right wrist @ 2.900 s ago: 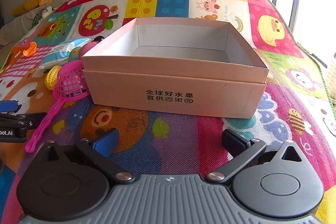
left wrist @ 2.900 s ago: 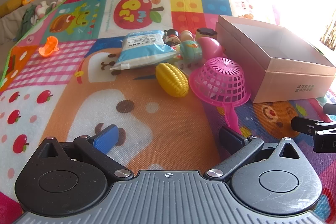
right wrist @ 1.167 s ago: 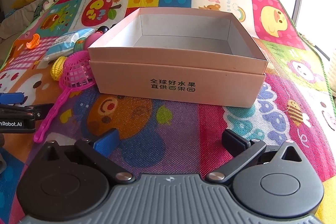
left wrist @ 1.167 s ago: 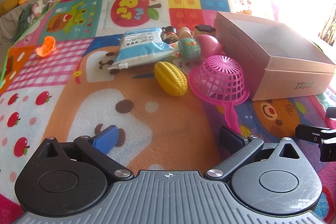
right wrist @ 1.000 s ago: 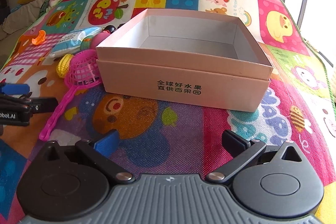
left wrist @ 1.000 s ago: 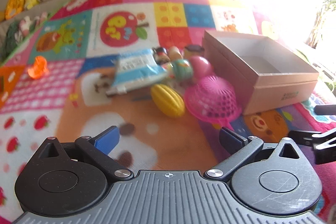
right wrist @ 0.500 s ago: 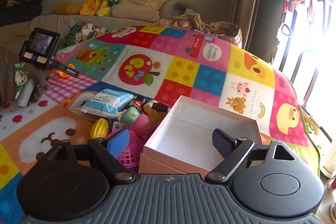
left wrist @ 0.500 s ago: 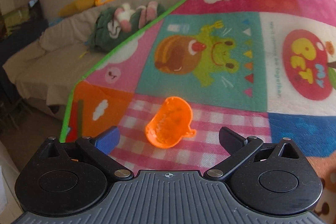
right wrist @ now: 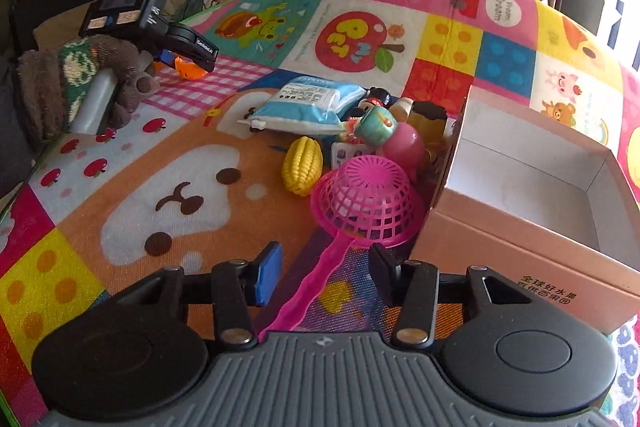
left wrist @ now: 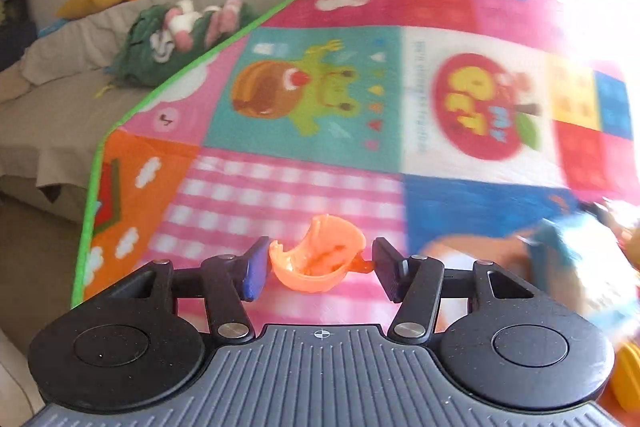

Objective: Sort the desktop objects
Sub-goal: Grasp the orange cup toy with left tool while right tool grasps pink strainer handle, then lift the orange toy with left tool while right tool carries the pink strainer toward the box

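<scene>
Left fingers clasping orange toy, right fingers parted astride pink strainer handle

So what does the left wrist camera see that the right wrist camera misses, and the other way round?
Only the left wrist view shows the left tool up close, its fingers either side of the orange toy, apparently just touching it.

Only the right wrist view shows the pink box, the pink strainer, the yellow corn and the right tool, open over the strainer's handle.

Both show the colourful play mat and the blue wipes pack, which is blurred in the left view.
</scene>
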Demonstrator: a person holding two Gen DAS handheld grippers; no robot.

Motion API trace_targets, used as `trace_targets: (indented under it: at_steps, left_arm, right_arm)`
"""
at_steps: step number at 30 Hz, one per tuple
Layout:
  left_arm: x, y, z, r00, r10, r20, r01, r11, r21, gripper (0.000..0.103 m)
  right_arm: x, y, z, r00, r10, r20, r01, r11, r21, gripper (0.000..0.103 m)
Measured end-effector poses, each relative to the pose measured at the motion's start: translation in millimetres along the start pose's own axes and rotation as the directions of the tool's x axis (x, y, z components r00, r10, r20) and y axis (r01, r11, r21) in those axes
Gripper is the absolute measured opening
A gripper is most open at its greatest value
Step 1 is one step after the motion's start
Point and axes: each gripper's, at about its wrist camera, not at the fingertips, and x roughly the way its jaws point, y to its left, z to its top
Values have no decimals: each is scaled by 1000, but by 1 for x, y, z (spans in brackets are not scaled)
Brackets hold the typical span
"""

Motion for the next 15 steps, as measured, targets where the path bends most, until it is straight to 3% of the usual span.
trace_targets:
  at_steps: [2,3,4,9,15]
  left_arm:
    - [-39,-25,-20,994,-108,13,107,993,51,60]
    - [-57,-36,-30,988,-154,20,152,986,70,60]
    - [-75,-47,-41,979,-200,28,197,976,89,60]
    - [-127,-90,-85,946,-320,47,312,942,125,60]
    - [-139,-110,-123,927,-373,-51,376,921,99,60]
  right_arm:
    - [6,1,-3,1000,-4,-17,4,1000,5,40]
    - [8,0,-5,999,0,-35,0,1000,11,26]
    - [9,-1,-7,999,12,-49,-11,1000,22,21]
    - [-15,-3,-23,998,51,-48,-51,999,1,13]
    - [-61,-17,-61,993,59,-98,-59,998,4,12]
